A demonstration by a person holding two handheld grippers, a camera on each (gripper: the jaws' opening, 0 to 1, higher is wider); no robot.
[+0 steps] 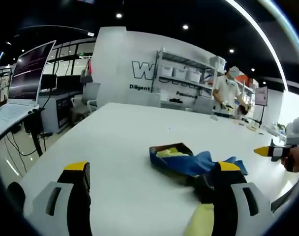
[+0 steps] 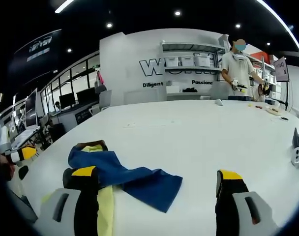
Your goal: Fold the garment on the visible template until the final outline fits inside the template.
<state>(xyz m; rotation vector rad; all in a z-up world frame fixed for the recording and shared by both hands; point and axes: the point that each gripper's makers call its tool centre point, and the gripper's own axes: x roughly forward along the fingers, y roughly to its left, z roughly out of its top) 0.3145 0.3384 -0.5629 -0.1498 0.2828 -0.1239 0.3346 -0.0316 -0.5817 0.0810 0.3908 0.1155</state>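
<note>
A crumpled blue garment (image 1: 191,162) with a yellow inside lies on the white table (image 1: 120,142). A pale yellow strip (image 1: 201,220) of it reaches toward my right jaw. My left gripper (image 1: 153,169) stands open just short of the garment, with nothing between its jaws. In the right gripper view the blue cloth (image 2: 134,179) spreads between the jaws, and a yellow strip (image 2: 105,211) runs beside the left jaw. My right gripper (image 2: 157,173) is open above the cloth's near edge. Each gripper shows at the rim of the other's view, the right gripper (image 1: 273,151) and the left gripper (image 2: 19,155).
A person (image 2: 240,69) stands at the table's far end by white shelves (image 1: 186,73). An open laptop (image 1: 26,78) and desks stand off the table's left side. Small items (image 2: 275,110) lie at the far right of the table.
</note>
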